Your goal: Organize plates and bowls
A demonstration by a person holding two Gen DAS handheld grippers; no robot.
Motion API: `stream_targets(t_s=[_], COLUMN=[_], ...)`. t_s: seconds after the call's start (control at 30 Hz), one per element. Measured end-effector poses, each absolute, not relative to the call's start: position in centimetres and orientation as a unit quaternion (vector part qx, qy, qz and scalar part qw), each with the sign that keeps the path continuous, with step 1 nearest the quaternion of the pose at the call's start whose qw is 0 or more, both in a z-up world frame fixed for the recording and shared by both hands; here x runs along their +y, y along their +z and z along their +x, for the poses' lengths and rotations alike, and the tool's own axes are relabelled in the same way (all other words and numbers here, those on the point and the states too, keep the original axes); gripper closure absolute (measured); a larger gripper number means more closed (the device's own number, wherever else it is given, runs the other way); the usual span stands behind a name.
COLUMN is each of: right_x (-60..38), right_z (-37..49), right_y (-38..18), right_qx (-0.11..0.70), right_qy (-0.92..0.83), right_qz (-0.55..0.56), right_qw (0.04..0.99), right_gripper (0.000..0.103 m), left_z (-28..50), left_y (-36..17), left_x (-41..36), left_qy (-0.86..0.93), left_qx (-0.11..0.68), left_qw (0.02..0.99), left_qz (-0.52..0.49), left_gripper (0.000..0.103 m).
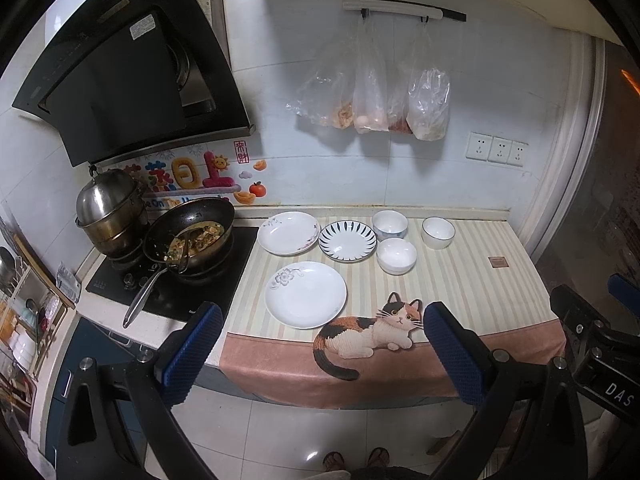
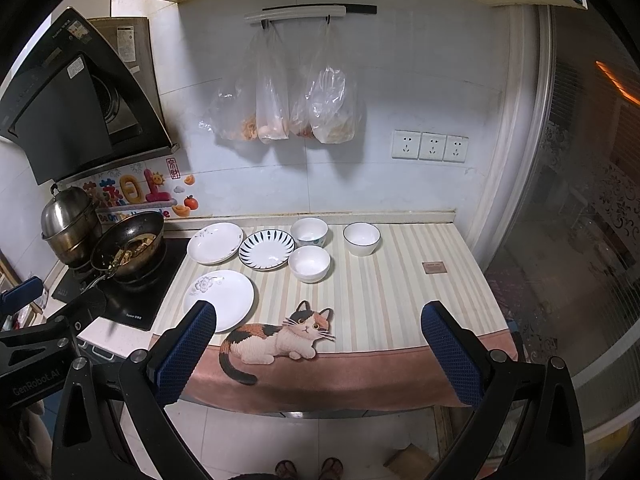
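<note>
On a striped cat-print mat [image 1: 460,280] [image 2: 400,288] lie three plates and three bowls. A white flower plate [image 1: 306,294] [image 2: 219,299] sits nearest the front. Behind it are a floral plate [image 1: 288,233] [image 2: 215,242] and a blue-striped plate [image 1: 347,240] [image 2: 266,255]. A patterned bowl [image 1: 390,225] [image 2: 309,232], a plain white bowl [image 1: 397,255] [image 2: 309,263] and a dark-rimmed bowl [image 1: 438,232] [image 2: 361,239] stand to the right. My left gripper [image 1: 322,320] and right gripper [image 2: 318,322] hang open in front of the counter edge, holding nothing.
A wok [image 1: 190,238] [image 2: 128,246] with food and a steel pot [image 1: 108,210] [image 2: 70,222] sit on the black cooktop at left, the wok handle pointing forward. Plastic bags [image 1: 372,92] [image 2: 280,100] hang on the wall. A small brown square [image 1: 498,262] [image 2: 434,267] lies at the mat's right.
</note>
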State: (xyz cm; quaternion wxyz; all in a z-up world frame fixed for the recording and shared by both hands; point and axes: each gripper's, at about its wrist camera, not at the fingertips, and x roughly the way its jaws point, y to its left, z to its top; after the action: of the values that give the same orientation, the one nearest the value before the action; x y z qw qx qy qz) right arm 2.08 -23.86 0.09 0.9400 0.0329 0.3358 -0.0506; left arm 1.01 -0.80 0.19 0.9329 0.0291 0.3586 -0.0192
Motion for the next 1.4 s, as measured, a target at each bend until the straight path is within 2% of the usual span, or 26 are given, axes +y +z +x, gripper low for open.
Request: stream_targets(t_s=[1.4], right_x=[-23.78], right_z=[2.75], right_y=[0.59], right_qx=[0.333], right_qy=[-0.051], right_qz=[0.032], right_qw=[0.941], right_gripper=[0.0], left_z=[1.53], left_y=[0.37], left_x=[-0.84], left_qy=[-0.02], left_qx=[0.357], left_qw=[0.934], left_qz=[0.028], left_gripper=[0.0])
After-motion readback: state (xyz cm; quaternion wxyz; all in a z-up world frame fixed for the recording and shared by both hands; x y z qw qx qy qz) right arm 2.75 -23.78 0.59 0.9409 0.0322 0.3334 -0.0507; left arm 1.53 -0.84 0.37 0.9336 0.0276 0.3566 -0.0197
